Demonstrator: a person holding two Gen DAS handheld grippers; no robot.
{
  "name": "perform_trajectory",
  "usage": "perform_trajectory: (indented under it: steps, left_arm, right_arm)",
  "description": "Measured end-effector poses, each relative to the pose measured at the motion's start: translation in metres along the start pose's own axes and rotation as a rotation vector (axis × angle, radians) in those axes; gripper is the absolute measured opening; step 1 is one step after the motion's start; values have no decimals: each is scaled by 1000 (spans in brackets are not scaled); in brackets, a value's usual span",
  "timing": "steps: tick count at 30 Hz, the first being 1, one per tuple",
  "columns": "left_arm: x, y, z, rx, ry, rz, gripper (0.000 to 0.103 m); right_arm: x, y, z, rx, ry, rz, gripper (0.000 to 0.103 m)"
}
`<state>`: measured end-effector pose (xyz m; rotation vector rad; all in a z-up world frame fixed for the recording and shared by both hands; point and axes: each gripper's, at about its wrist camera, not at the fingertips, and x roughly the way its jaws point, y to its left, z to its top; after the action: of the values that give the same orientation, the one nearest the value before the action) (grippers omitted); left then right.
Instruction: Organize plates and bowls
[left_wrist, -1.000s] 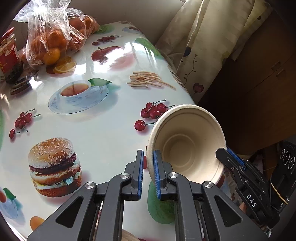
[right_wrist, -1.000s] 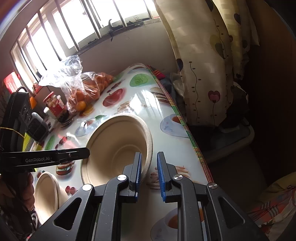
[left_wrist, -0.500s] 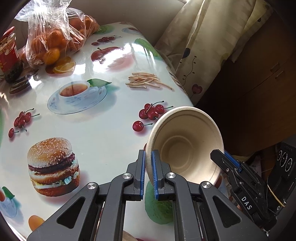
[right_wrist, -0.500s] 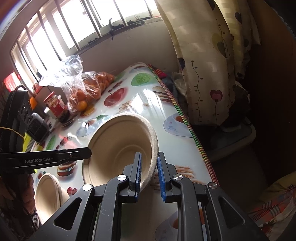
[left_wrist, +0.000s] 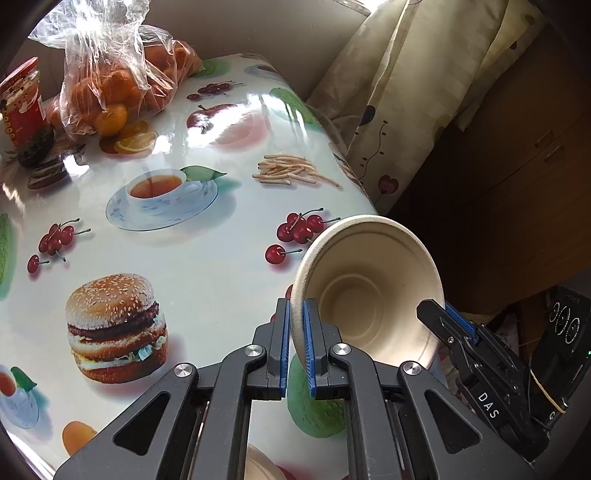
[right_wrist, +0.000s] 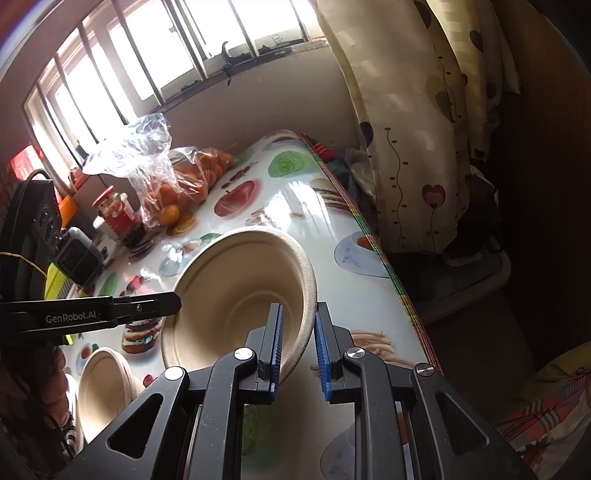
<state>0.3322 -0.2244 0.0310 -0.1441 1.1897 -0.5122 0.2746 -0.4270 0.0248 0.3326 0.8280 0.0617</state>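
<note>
Your left hand-held gripper (left_wrist: 294, 343), low in the centre of its frame, was clamped tight on the rim of the pale bowl (left_wrist: 369, 291), its blue pads pinching the near edge. Your right hand-held gripper (right_wrist: 297, 347) sat in the lower centre of its own frame, jaws drawn in on the opposite rim of that same bowl (right_wrist: 236, 295), the wall caught between the pads. So you had one bowl held from two sides, tipped up with its mouth toward the left camera, hanging at the right-hand edge of the bench (left_wrist: 207, 280) rather than resting flat on it.

Further out, a second bowl (right_wrist: 101, 391) waited at the lower left of the right view, sitting on the bench just beside the person's hand (right_wrist: 33, 387). At the upper left of the left view lay a bag of oranges (left_wrist: 114, 81) and a red jar (left_wrist: 22, 99), well apart from the action.

Here was the risk as I judged it: both grips were on a thin, soft-looking rim. Pull your hands apart or twist them against each other and the rim could buckle or tear. Let one side go early, and the bowl could swing on the other pinch and drop off the bench edge onto the floor.
</note>
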Motion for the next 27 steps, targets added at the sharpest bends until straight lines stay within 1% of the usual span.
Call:
perform_trajectory:
  steps: [3,13,27]
  left_arm:
    - [-9,-1,-3,1,-12,-7,7]
    - [-40,10,-13,-19,-56,-19,7]
    - [-88,37,-44,-61,-112,-30,7]
  right_arm:
    - [-5,5,1,-5,-5,-4,16]
    - [-26,29,-1,-37,-32,20,16]
    - [-49,77,-18,-99,-53,46,16]
